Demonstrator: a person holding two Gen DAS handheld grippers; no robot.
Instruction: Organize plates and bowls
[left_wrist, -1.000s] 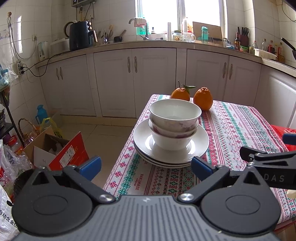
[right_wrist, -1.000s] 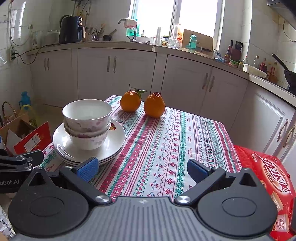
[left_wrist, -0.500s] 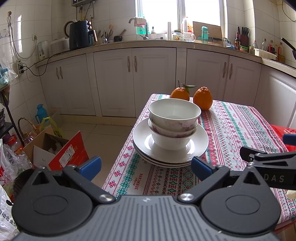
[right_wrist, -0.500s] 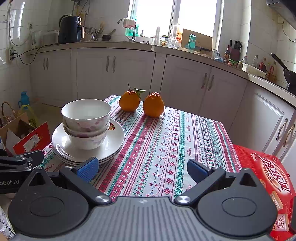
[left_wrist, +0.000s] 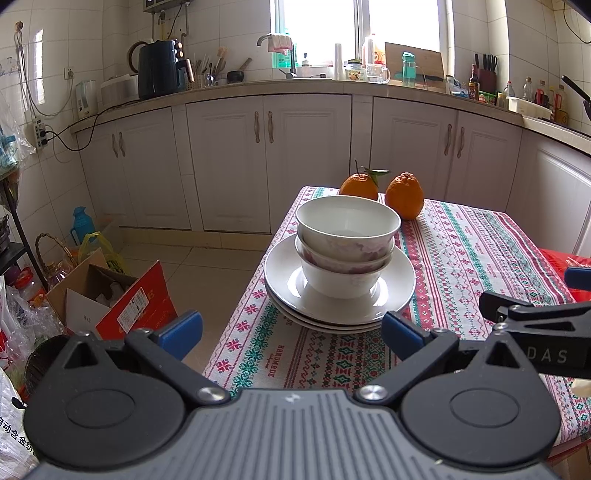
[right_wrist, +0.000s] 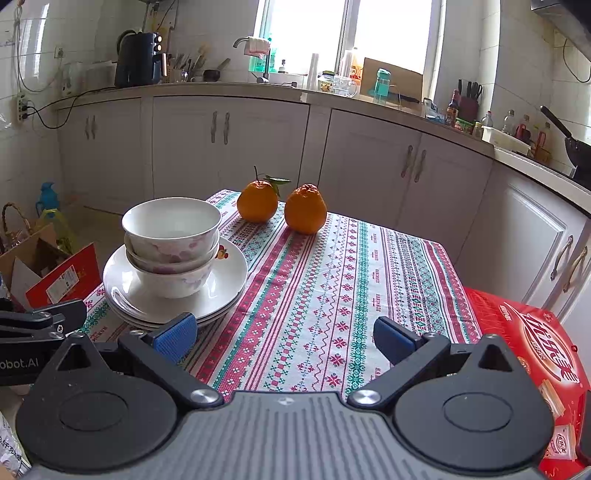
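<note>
Holding short of stack, both units idle.

- Left hand-held gripper (left_wrist: 291, 328): jaws spread wide, nothing betw. pads; aimed at stack from near edge of counter (left_wrist: 461, 251).
- Right hand-held gripper (right_wrist: 284, 334): jaws spread wide, empty; over bare tablecloth, stack off to its left.
- Bowls (left_wrist: 347, 236): three nested, white w/ pink floral print, upright, sitting on top plate.
- Plates (left_wrist: 395, 291): approx. three stacked, white, on patterned cloth at counter's left edge, floor right beside.
- Oranges (left_wrist: 404, 194): two, at far end behind stack, apart from it.
- Red box (right_wrist: 535, 343): right of counter; cardboard box (left_wrist: 110, 295) on floor at left.

Status (est.): stack looks already assembled; task near done or about to be relocated.

Risks (est.):
- Stack near counter edge; a nudge from left unit could push it off to tiled floor.
- Bowl tower is top-heavy; gripping only a plate rim could tilt it, bowls slide.
- Glazed rims are slick; a thin pinch may slip.
- Cloth may drag w/ plates.
</note>
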